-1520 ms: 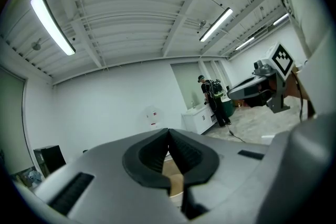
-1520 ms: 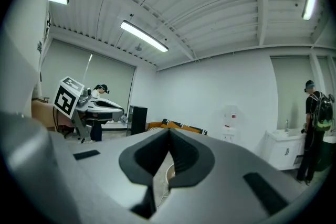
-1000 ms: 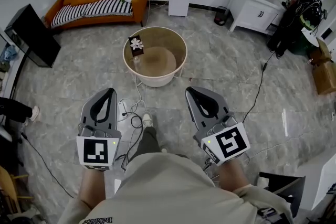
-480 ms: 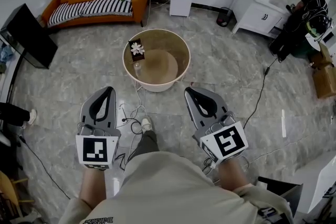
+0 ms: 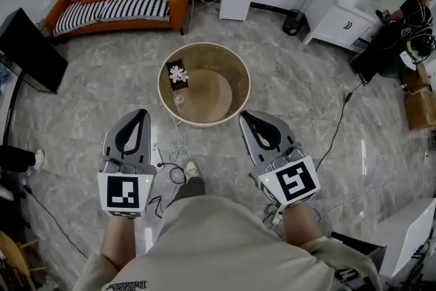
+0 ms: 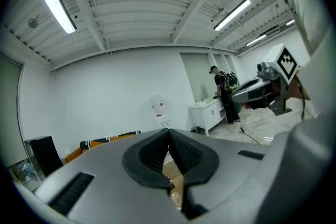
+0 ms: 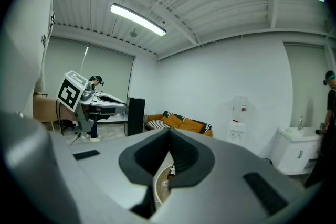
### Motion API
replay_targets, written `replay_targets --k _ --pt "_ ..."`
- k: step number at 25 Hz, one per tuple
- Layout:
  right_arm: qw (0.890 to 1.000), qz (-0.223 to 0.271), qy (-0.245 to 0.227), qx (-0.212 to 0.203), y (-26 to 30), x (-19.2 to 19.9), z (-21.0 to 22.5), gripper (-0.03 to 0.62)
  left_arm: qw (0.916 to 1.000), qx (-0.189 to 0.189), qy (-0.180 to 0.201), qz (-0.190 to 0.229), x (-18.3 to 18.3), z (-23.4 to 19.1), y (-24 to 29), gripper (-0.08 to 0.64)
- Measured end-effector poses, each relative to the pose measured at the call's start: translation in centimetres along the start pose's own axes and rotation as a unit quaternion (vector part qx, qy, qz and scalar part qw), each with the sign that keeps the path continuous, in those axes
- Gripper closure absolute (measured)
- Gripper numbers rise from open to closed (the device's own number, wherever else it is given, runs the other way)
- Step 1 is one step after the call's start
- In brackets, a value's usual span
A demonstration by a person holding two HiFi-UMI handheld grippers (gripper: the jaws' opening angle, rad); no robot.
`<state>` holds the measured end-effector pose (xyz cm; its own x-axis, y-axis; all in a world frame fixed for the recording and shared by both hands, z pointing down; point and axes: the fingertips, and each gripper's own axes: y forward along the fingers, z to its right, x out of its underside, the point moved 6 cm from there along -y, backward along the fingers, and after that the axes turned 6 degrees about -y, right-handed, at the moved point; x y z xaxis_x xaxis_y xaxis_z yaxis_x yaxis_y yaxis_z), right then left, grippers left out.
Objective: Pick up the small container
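In the head view the small container (image 5: 179, 99), a clear little thing, stands inside the round beige tub (image 5: 244, 71), on its 9 o'clock side. It is just beside a dark card with a white flower (image 5: 178, 73), which is at the container's 12 o'clock. The left gripper (image 5: 142, 116) and the right gripper (image 5: 245, 118) hover in front of the tub, well apart from it. From the left tip the container lies at about 2 o'clock, and from the right tip at about 10 o'clock. The left one is nearer, I judge.

In the left gripper view the jaws are pressed together with nothing between them. Only a part of the tub shows below them.

In the right gripper view the jaws are also together and empty. Below the tips, at 6 o'clock, the container (image 7: 164, 186) appears upright, so its long axis seems vertical.
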<state>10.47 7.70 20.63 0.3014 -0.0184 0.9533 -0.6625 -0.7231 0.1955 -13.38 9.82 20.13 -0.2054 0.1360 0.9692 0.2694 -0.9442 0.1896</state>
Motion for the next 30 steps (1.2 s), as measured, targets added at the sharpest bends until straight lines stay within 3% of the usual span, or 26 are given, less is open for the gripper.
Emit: replay_targets --k 10,17,30 --pt "1.000 -0.003 0.012 0.008 9.5 -1.6 3.7 0.595 0.9995 0.029 0.002 -0.011 0.1 -6.2 8.6 0.555" --pt "1.000 -0.003 0.012 0.011 14.6 -2.3 4.4 0.595 0.9992 0.039 0.005 -0.007 0.4 -9.6 11.8 0.554" --pt "1.000 -0.021 0.005 -0.020 18.0 -1.9 6.3 0.595 0.9994 0.012 -0.031 -0.010 1.1 -11.2 14.0 0.554"
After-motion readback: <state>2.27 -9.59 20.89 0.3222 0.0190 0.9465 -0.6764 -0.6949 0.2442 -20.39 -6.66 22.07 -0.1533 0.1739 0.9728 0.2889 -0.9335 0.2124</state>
